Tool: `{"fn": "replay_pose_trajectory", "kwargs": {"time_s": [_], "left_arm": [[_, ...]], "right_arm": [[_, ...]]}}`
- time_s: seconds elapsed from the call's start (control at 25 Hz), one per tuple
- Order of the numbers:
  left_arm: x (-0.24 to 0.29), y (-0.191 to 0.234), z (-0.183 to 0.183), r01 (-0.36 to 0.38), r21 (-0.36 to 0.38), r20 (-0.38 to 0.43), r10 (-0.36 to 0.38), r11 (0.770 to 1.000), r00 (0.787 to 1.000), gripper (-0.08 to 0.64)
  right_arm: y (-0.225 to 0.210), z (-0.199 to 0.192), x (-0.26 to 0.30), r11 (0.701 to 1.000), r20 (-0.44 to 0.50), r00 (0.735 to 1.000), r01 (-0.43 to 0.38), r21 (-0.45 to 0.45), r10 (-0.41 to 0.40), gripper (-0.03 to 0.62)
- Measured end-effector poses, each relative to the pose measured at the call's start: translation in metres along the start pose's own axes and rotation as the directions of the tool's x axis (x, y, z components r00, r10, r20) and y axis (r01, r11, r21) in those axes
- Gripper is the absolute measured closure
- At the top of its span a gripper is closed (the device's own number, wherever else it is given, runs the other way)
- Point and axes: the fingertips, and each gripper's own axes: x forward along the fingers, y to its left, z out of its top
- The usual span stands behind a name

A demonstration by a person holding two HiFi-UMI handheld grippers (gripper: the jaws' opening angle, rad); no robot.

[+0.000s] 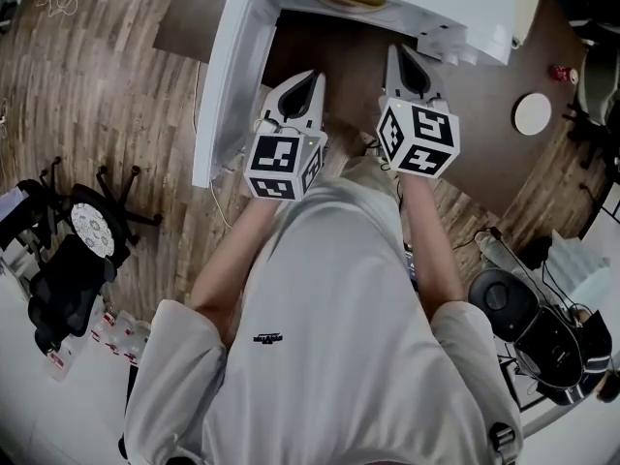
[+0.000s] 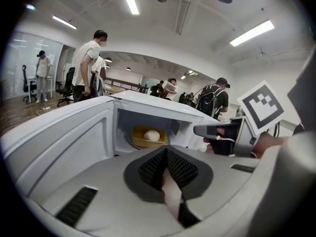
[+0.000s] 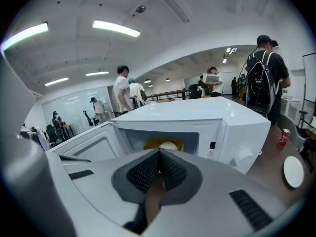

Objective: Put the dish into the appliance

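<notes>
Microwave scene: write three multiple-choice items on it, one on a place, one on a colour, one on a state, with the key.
1. Where is the dish?
A. On the floor
B. Inside the microwave
C. In the right tool

2. What colour is the dish?
A. Yellow
B. Blue
C. Black

3. How is the microwave's door?
A. Shut
B. Taken off
C. Swung open

Key: 1 B, it sits in the cavity in both gripper views; 2 A, its rim shows yellow; 3 C, the door stands out to the left, leaving the cavity exposed.
</notes>
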Motion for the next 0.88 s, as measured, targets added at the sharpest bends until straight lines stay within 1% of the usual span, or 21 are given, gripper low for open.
{"fn": "replay_pose_trajectory", "kwargs": {"time_s": [0.12, 0.32, 0.44, 0.56, 0.76, 0.88], "left_arm": [[-0.004, -0.005, 0.003, 0.005, 0.005, 0.008, -0.005, 1.000, 1.000, 0.563], [-0.009, -0.008, 0.011, 0.006, 0.014, 0.024, -0.007, 1.000, 1.000, 0.563], [-0.014, -0.011, 0.016, 0.022, 0.028, 0.029, -0.022, 0.999, 0.999, 0.563], [-0.018, -0.009, 0.024, 0.032, 0.063, 0.038, -0.035, 0.998, 0.999, 0.563], [-0.028, -0.015, 0.035, 0.047, 0.132, 0.047, -0.054, 0.990, 0.997, 0.563], [-0.032, -0.022, 0.037, 0.061, 0.159, 0.041, -0.068, 0.985, 0.997, 0.563]], "right_arm": [[-0.005, 0.003, -0.017, 1.000, 0.018, 1.000, -0.002, -0.001, 0.002, 0.589], [-0.010, 0.006, -0.042, 1.000, 0.019, 1.000, -0.013, -0.005, 0.013, 0.589], [-0.012, 0.009, -0.059, 1.000, 0.037, 0.999, -0.017, -0.002, 0.017, 0.589], [-0.009, 0.010, -0.068, 1.000, 0.053, 0.998, -0.023, -0.005, 0.023, 0.589], [-0.012, 0.002, -0.084, 0.999, 0.042, 0.999, -0.030, -0.043, 0.032, 0.591], [-0.013, 0.001, -0.098, 0.997, 0.056, 0.997, -0.042, -0.068, 0.045, 0.591]]}}
